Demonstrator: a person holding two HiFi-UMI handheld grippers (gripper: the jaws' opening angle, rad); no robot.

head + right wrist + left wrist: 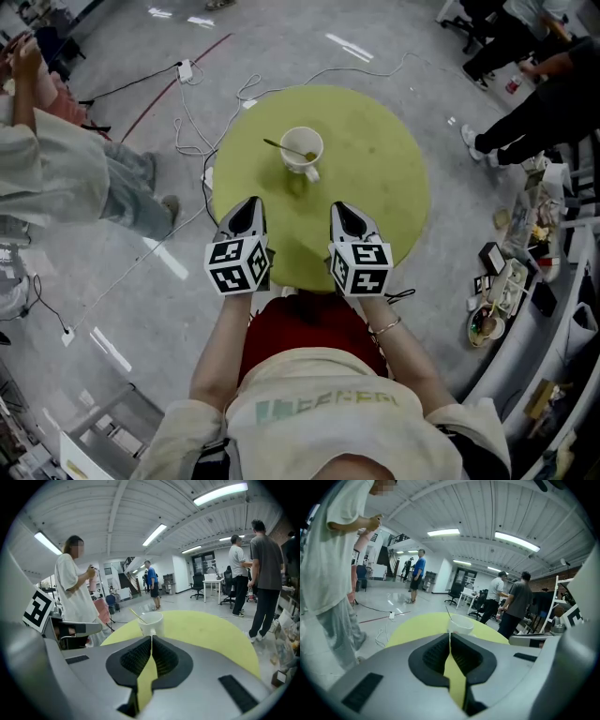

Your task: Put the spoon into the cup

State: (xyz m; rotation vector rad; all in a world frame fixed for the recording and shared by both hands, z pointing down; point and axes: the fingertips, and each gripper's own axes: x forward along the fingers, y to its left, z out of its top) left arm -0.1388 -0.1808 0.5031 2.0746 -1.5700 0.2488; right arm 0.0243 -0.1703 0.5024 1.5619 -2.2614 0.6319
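Observation:
A white cup stands near the middle of the round green table, handle towards me. The spoon leans inside it, its thin handle sticking out over the rim to the left. The cup with the spoon handle shows ahead in the left gripper view, and the cup and spoon in the right gripper view too. My left gripper and right gripper hover side by side over the table's near edge, both shut and empty, well short of the cup.
Cables and a power strip lie on the floor left of the table. A person stands at the left, others at the right. Cluttered shelving runs along the right.

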